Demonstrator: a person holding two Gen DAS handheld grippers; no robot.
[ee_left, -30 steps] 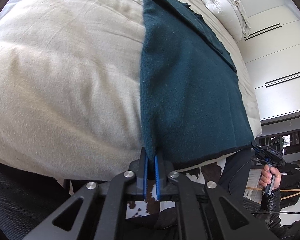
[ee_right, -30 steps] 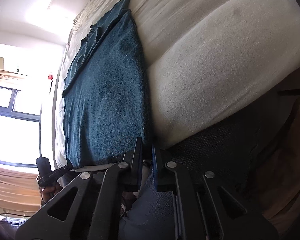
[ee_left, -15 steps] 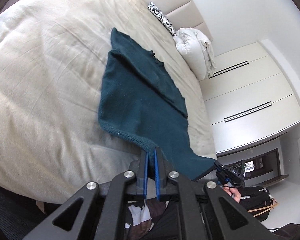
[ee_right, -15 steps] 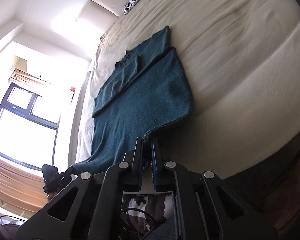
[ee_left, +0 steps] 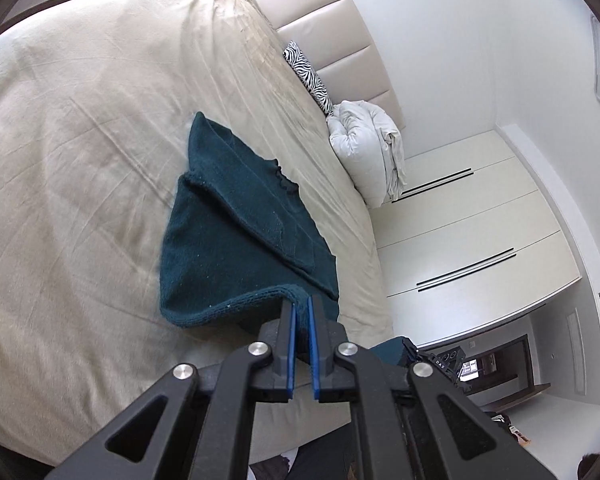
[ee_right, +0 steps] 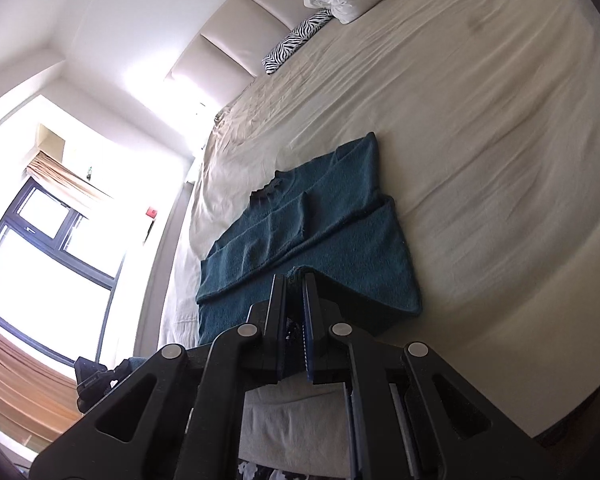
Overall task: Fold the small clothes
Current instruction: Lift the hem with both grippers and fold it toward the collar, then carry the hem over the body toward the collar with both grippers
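Left gripper (ee_left: 301,304) is clamped on the hem of the teal sweater (ee_left: 236,240), lifted at lower centre; the opposite hem corner is pinched by the right gripper (ee_right: 294,280). The remaining sweater is spread on the cream bed (ee_left: 80,120)

Home bedroom: wide bed (ee_left: 80,128), padded headboard (ee_left: 340,36), zebra pillow (ee_left: 306,74), white wardrobe (ee_left: 472,232), window (ee_right: 40,256).

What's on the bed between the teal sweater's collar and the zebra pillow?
Nothing but bare cream bedsheet between the teal sweater and zebra pillow, clearest in the right wrist view.
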